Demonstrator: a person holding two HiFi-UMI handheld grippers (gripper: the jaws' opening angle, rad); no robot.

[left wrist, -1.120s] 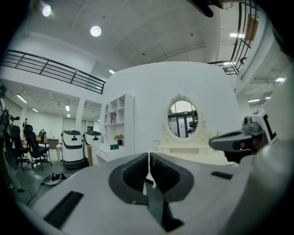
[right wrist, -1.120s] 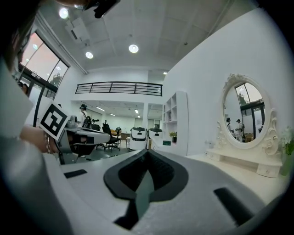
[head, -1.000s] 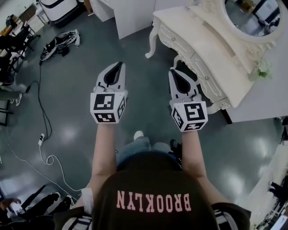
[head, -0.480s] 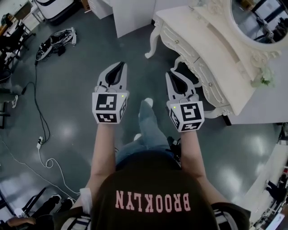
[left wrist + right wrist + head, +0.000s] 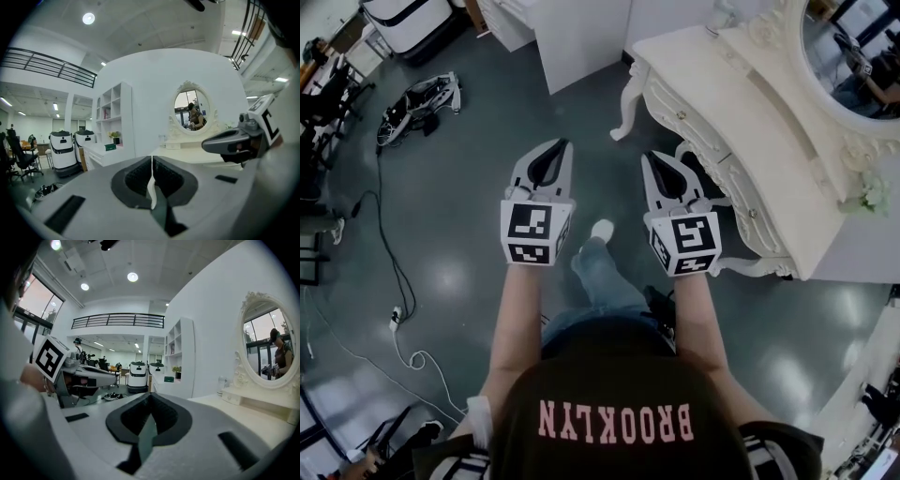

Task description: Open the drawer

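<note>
The left gripper is seen with its jaws pressed together and nothing between them. The right gripper is likewise closed tip to tip and empty. Both are held side by side, apart, pointing toward 12 o'clock in the head view. A marker cube is carried at the rear of each, and a bare forearm runs back toward 6 o'clock.

A shoe is seen on the grey floor between the two grippers, at their 6 o'clock end.

A cream table stands at 1 o'clock of the right gripper. A drawer with a small knob is set flush in its front, near the right gripper's tips at 1 o'clock but not touched. A second drawer lies at 2 o'clock of that gripper's cube, also flush. A round mirror rises behind the tabletop.

Cables trail over the floor at 9 o'clock, well apart from the left gripper.
</note>
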